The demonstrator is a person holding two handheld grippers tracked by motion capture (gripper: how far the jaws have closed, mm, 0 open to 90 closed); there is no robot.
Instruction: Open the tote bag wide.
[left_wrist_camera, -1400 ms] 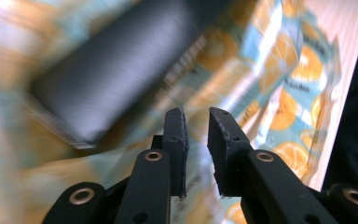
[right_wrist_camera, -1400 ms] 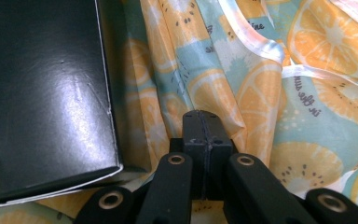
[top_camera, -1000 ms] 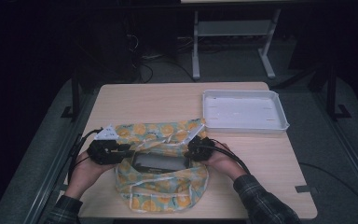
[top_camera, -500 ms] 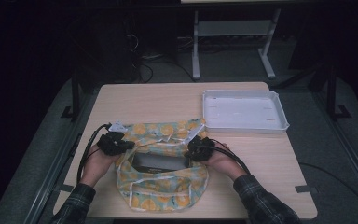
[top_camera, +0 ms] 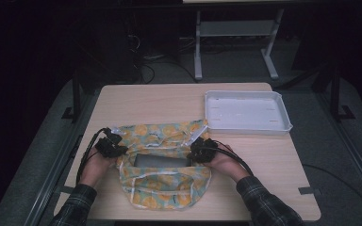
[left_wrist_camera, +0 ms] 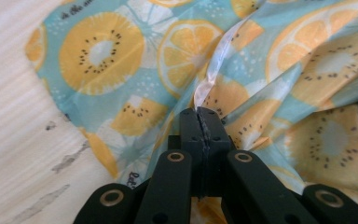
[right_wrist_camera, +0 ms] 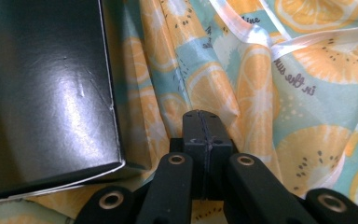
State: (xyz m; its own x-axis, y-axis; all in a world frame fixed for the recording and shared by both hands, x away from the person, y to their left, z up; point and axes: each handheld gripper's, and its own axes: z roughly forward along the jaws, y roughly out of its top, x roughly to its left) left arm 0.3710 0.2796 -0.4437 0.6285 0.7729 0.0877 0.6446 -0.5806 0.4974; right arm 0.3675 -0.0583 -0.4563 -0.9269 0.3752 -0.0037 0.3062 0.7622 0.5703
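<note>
A fruit-print fabric bag (top_camera: 162, 188) with white hems lies at the table's near middle, spread around a flat black box (top_camera: 162, 161). My left gripper (top_camera: 109, 147) sits at the bag's left edge. In the left gripper view its jaws (left_wrist_camera: 200, 112) are shut, with the bag's white hem (left_wrist_camera: 209, 79) pinched between the tips. My right gripper (top_camera: 201, 151) is at the bag's right edge beside the box. In the right gripper view its jaws (right_wrist_camera: 200, 114) are shut on a fold of the bag (right_wrist_camera: 214, 88), with the black box (right_wrist_camera: 46, 93) just to the left.
A white tray (top_camera: 283, 126) stands at the table's far right, a little beyond the bag. Bare wooden tabletop (top_camera: 151, 103) stretches behind the bag. The table's left edge (top_camera: 78, 155) lies close to my left hand. Dark floor and a metal stand lie beyond the table.
My left gripper has shifted in from the left to the bag's left edge and now sits lower on it. The right gripper, the bag and the box have stayed where they were.
</note>
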